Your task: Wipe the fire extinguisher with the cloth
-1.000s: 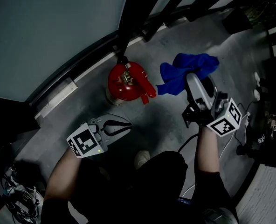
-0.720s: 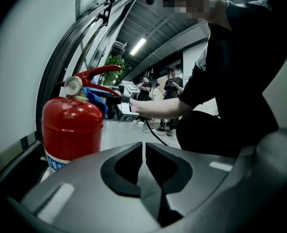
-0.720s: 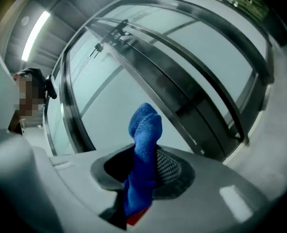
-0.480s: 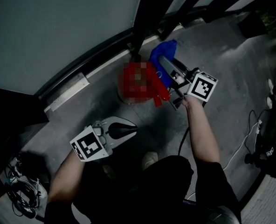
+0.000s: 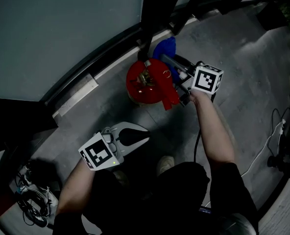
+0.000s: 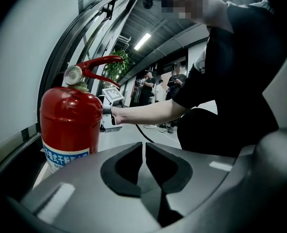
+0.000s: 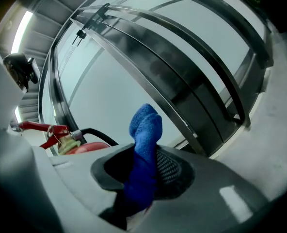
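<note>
A red fire extinguisher (image 5: 147, 83) stands upright on the grey floor beside a glass wall; its red body (image 6: 66, 123) also fills the left of the left gripper view, and its top (image 7: 61, 142) shows in the right gripper view. My right gripper (image 5: 172, 65) is shut on a blue cloth (image 5: 165, 50), pressed against the extinguisher's far right side. The cloth (image 7: 143, 154) sticks up between the jaws. My left gripper (image 5: 135, 135) is shut with nothing in it, held low in front of the extinguisher, apart from it.
A curved glass wall with a dark metal frame (image 5: 110, 48) runs behind the extinguisher. Cables and gear (image 5: 30, 199) lie at the lower left, and white cables (image 5: 267, 146) trail on the floor at the right. My shoe (image 5: 165, 164) is below the extinguisher.
My right gripper has carried the blue cloth left from the open floor to the extinguisher's far side. The left gripper has hardly moved.
</note>
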The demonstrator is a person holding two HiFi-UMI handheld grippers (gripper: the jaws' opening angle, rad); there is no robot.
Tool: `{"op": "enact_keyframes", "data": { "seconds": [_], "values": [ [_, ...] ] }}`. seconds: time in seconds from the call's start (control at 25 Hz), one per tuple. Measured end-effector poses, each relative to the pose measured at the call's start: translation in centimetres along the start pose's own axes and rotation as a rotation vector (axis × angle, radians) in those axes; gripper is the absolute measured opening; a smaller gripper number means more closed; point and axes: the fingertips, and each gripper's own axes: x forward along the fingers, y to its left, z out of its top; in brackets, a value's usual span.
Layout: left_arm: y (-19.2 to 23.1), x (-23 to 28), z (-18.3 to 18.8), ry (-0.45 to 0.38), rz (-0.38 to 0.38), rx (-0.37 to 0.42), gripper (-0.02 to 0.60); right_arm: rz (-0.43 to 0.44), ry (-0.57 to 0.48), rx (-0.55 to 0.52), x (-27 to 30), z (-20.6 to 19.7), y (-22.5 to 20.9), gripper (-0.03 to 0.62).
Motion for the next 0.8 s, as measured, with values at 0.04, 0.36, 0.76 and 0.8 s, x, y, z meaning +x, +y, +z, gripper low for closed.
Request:
{"op": "enact_keyframes", "data": {
  "seconds": [0.04,0.36,0.76,0.8],
  "values": [
    [0.0,0.2,0.0,0.001,-0.002,-0.003,0.029,-0.009,0.001,0.011,0.0,-0.5,-0.6,0.107],
    [-0.1,1.9,-0.1,0.013,0.010,-0.024,0.029,-0.058,0.023,0.076,-0.2,-4.5,-4.6,0.107],
    [0.3,1.8,-2.1,0.078,0.080,-0.075,0.029,-0.073,0.030,0.324,-0.3,-11.7,-10.3,0.107],
    [0.4,1.7,-2.5,0.089,0.085,-0.082,0.029,-0.075,0.027,0.360,-0.3,-12.4,-10.9,0.107]
  ]
}}
